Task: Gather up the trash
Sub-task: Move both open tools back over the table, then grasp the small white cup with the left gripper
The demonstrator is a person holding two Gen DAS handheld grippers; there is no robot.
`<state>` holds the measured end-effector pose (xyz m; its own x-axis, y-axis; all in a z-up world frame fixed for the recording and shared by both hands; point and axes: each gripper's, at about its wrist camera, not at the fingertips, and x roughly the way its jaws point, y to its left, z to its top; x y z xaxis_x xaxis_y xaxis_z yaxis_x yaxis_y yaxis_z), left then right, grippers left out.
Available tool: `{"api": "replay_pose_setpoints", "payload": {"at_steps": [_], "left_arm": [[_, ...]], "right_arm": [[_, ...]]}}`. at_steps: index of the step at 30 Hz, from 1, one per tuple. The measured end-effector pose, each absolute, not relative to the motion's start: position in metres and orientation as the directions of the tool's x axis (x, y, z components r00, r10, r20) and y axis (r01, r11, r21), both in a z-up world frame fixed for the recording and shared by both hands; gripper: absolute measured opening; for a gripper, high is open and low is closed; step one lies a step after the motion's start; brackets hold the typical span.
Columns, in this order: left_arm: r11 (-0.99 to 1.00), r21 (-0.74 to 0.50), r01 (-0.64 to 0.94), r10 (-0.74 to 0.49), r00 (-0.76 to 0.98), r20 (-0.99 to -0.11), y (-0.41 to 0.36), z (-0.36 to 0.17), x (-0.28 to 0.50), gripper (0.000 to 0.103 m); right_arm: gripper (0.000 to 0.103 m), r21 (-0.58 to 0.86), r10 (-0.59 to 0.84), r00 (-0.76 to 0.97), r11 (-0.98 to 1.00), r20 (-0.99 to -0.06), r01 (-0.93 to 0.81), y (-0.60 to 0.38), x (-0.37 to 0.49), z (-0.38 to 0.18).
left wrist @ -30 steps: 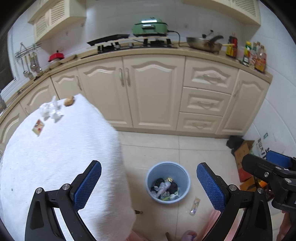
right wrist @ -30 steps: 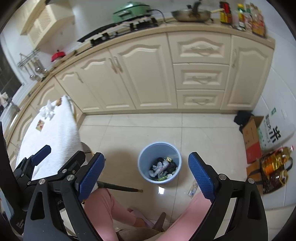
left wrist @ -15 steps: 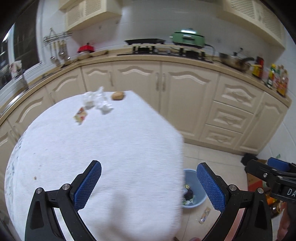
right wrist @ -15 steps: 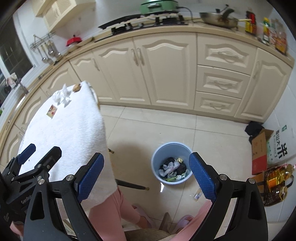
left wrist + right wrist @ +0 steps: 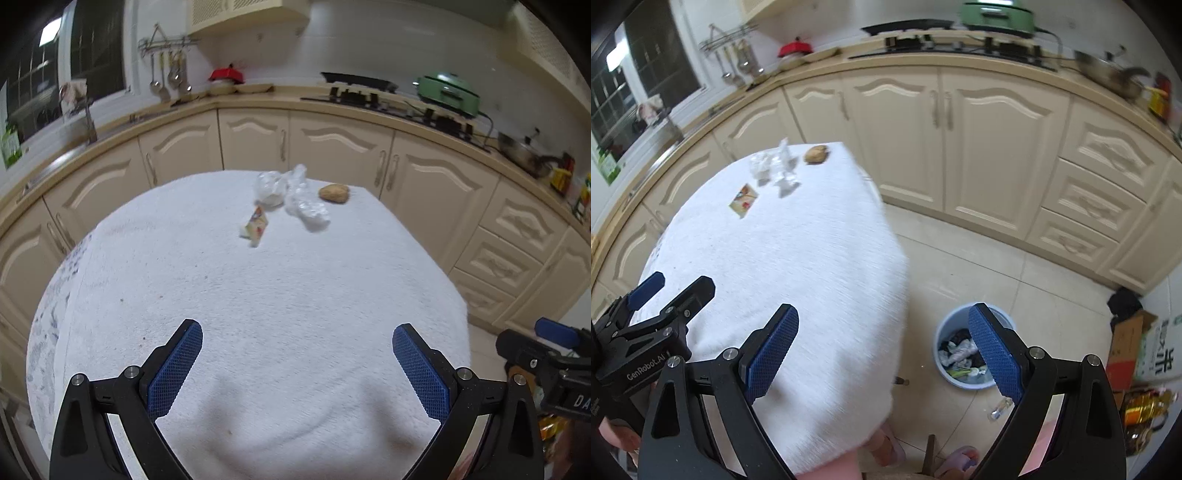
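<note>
Cream kitchen cabinets behind; white-clothed surface (image 5: 280, 295) in front. Near its far edge: crumpled plastic wrap (image 5: 295, 199), small printed packet (image 5: 256, 225), brown lump (image 5: 334, 193). Probably reaching for the next piece. Left tool (image 5: 297, 363) and right tool (image 5: 882, 347) spread wide, empty, touching nothing. Blue bin (image 5: 945, 328) on the floor beside.

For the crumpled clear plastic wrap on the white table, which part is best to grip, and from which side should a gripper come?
Probably the tall bunched end of the crumpled clear plastic wrap, coming from above and the near side. It stands higher than the flat printed snack packet to its left, and the brown lumpy piece lies apart on its right. The open left gripper faces it.
</note>
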<state>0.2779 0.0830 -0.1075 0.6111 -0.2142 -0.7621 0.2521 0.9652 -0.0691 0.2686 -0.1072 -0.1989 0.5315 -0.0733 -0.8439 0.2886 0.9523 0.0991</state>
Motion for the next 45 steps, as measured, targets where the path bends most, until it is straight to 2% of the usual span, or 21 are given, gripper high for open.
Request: {"api": "replay_pose_setpoints", "payload": {"at_steps": [7,14,23,29,36,42,45], "left_arm": [[0.977,-0.113,0.18,-0.197,0.566,-0.8,0.106,-0.101,0.34,0.102],[0.984,-0.093,0.153,-0.163,0.552,-0.818,0.109,-0.096,0.4,0.102],[0.987,-0.039,0.157,-0.119,0.546,-0.83,0.101,-0.113,0.471,0.102],[0.986,-0.016,0.169,-0.104,0.527,-0.843,0.096,-0.136,0.519,0.102],[0.989,-0.002,0.149,-0.079,0.51,-0.857,0.1,-0.159,0.556,0.101],[0.988,-0.043,0.148,-0.112,0.502,-0.858,0.105,-0.166,0.57,0.101],[0.99,-0.02,0.14,-0.089,0.508,-0.857,0.106,-0.167,0.569,0.101]], "right_arm": [[0.095,0.024,-0.108,0.534,0.972,-0.839,0.235,-0.079,0.316,-0.195],[0.095,0.044,-0.06,0.517,0.981,-0.854,0.186,-0.068,0.362,-0.195],[0.095,0.039,-0.06,0.501,0.982,-0.863,0.186,-0.073,0.421,-0.204],[0.095,-0.02,-0.099,0.477,0.986,-0.873,0.168,-0.067,0.464,-0.219],[0.095,-0.004,-0.06,0.445,0.992,-0.893,0.126,-0.055,0.502,-0.238],[0.093,0.007,-0.041,0.418,0.994,-0.907,0.111,-0.049,0.528,-0.254],[0.086,0.04,-0.006,0.407,0.994,-0.913,0.104,-0.043,0.538,-0.261]]}}
